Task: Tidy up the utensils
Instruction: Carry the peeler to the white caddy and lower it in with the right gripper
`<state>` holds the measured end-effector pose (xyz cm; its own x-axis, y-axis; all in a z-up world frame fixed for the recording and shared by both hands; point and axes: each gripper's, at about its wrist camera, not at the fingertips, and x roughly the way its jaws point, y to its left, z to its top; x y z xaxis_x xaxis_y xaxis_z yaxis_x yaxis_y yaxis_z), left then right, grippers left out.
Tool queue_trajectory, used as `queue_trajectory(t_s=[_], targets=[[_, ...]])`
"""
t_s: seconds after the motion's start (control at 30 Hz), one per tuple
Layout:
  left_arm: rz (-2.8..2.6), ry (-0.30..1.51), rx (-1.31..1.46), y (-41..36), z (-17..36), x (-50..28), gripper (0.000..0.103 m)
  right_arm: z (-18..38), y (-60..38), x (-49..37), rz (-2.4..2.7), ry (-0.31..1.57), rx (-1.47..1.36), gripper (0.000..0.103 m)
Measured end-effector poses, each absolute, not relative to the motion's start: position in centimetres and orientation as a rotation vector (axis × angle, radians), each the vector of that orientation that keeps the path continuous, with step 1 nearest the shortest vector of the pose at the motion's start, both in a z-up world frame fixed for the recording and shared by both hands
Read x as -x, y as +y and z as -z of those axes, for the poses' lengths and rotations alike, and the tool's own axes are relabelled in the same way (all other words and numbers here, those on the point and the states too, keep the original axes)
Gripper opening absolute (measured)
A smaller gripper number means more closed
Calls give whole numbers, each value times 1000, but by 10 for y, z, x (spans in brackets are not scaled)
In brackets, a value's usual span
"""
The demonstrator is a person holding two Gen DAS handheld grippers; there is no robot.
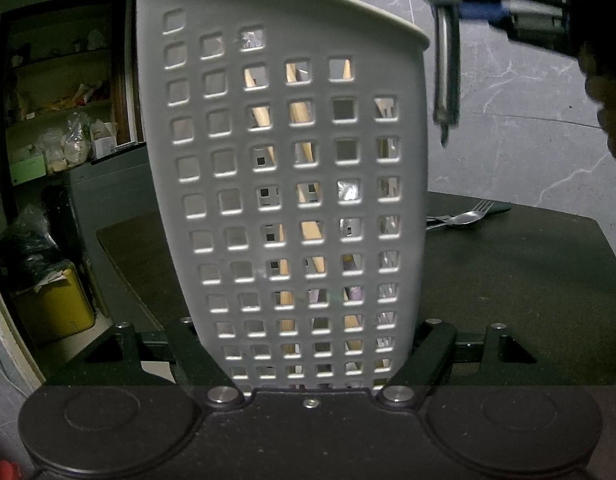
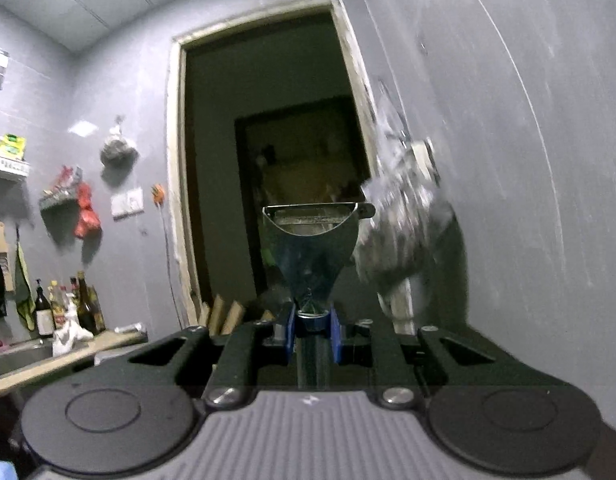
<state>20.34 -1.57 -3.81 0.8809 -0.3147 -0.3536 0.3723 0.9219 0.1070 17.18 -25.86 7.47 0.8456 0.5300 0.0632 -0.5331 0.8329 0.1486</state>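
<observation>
Holding the Caddy Steady While a Peeler Comes Over

Gripping the grey plastic utensil holder (image 1: 283,200) near its base, the left gripper (image 1: 308,364) has its jaws closed on both sides of it, probably so it cannot tip when something is dropped in. The holder stands upright on the dark tabletop (image 1: 528,280). Its wall is smooth, curved and full of square holes, and through them pale wooden sticks (image 1: 303,112), perhaps chopsticks, are visible inside.

The right gripper (image 2: 312,320) has its jaws closed on the stem of a metal peeler (image 2: 314,240), between blue pads (image 2: 335,336). The peeler is shiny steel, with a wide Y-shaped head and a flat blade across the top. From the left wrist view it hangs above and to the right of the holder's rim, not yet over the opening. I judge that it is being carried to the holder.

A fork and spoon (image 1: 464,216) lie on the tabletop behind the holder, apart from it and not yet sorted.
</observation>
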Motion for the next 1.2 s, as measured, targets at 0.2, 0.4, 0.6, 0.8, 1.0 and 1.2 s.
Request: queue_trajectory(t_s=[0.2,0.4,0.6,0.8,1.0,1.2], targets=[[356,340,-173,-17,37,-203,77,-97,-245,-159,-646,-115,-178,20],[350,342,-172,-17,36,-203,77,-111,-220,-163,-781,-133,-197,20],[350,342,-171,-17,36,-202,77,-103,-194,-175,-854,-67,-182,20],[351,342,-172,-17,36,-202,77,-93,-183,-180,-881,-9,-182,20],[351,344,-173,-17,36,-203,77,-78,-171,-182,-899,49,-144,20],[351,344,-173,-17,35,-203,77,-66,-165,-184,-903,98,-127,20]])
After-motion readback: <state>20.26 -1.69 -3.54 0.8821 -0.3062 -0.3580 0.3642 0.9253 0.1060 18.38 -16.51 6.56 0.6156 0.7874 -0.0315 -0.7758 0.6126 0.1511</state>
